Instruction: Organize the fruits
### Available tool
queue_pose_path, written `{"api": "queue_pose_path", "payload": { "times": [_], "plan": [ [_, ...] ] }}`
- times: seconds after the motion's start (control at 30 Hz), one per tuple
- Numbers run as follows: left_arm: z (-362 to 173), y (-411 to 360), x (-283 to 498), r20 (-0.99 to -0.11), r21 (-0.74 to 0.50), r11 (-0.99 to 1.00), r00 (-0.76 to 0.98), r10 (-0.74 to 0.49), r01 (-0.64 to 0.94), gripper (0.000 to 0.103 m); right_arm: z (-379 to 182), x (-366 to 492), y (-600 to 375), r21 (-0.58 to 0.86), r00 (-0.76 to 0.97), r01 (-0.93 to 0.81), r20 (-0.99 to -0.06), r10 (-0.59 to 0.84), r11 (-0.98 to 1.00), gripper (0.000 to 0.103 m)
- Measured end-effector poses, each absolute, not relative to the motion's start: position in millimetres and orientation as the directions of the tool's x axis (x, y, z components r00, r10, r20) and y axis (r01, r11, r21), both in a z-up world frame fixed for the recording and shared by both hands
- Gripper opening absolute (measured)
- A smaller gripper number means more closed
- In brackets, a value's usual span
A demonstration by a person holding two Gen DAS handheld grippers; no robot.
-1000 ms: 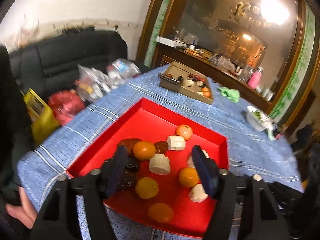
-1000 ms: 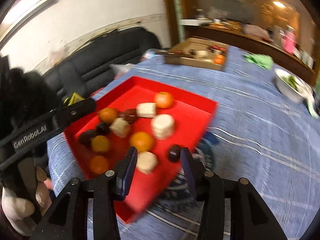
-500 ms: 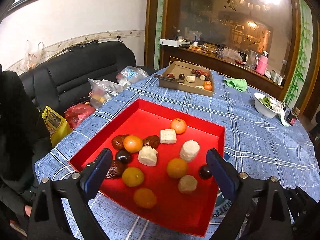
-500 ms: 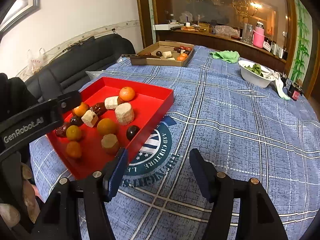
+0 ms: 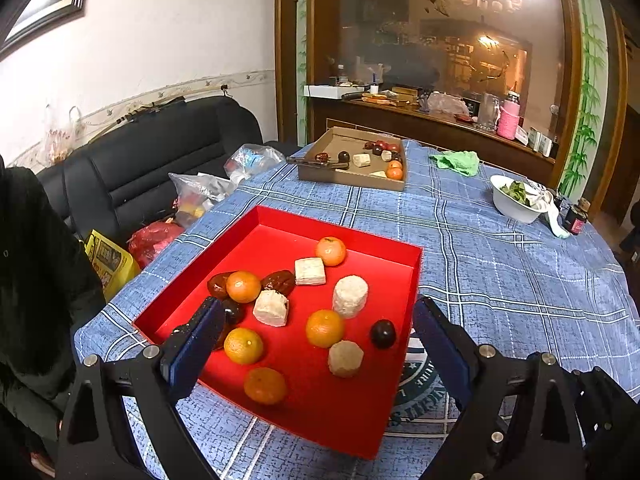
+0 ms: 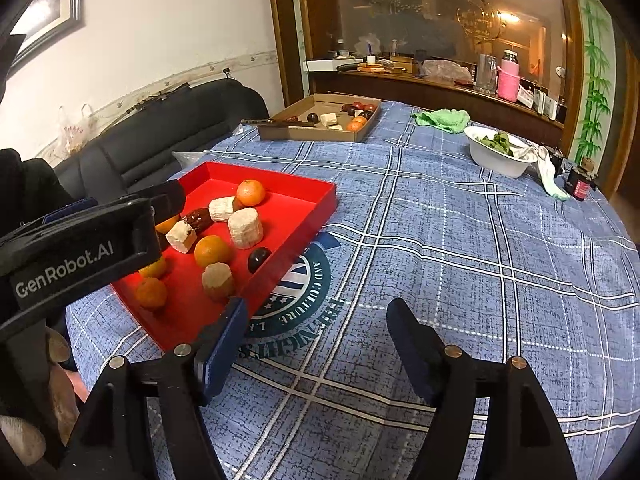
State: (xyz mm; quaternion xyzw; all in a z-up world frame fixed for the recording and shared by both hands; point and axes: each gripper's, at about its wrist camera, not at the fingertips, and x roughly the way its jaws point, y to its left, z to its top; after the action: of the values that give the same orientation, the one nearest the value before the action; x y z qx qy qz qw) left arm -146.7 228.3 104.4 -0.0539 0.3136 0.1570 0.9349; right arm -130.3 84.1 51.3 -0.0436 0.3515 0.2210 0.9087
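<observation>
L gripper (image 5: 316, 340) nearest: jaws wide apart, nothing between pads, hovering over near edge of red tray (image 5: 412, 280), prob. staged to pick. R gripper (image 6: 316, 334) jaws have just been opening, nothing between them, over bare cloth (image 6: 460, 240) just right of tray. Fruits loose in tray: oranges (image 5: 325, 328), pale chunks (image 5: 351, 296), dark plum (image 5: 383, 333), dates (image 5: 278, 282), all mixed, so unsorted. Far end: cardboard box (image 5: 352, 178) w/ similar fruit, likely source or dest., can't tell which.
</observation>
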Motion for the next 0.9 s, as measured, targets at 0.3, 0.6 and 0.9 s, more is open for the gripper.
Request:
{"api": "queue_pose_path", "payload": {
  "times": [0.3, 0.6, 0.9],
  "plan": [
    [105.2, 223.7, -149.5, -0.599, 0.003, 0.946, 0.757, 0.262, -0.325, 0.094, 51.3, -135.1, 81.1, 0.072, 0.662, -0.426, -0.655, 0.365, 0.902, 0.080],
    [102.6, 255.8, -145.1, -0.641, -0.050, 0.942, 0.734, 0.225, -0.332, 0.094, 49.6, -137.5, 80.4, 0.065, 0.661, -0.426, -0.659, 0.360, 0.902, 0.081],
    [62.5, 366.8, -122.8, -0.722, 0.115, 0.794, 0.498, 0.480, -0.597, 0.095, 42.8, -133.8, 78.0, 0.089, 0.646, -0.425, -0.667, 0.371, 0.901, 0.082]
  ]
}}
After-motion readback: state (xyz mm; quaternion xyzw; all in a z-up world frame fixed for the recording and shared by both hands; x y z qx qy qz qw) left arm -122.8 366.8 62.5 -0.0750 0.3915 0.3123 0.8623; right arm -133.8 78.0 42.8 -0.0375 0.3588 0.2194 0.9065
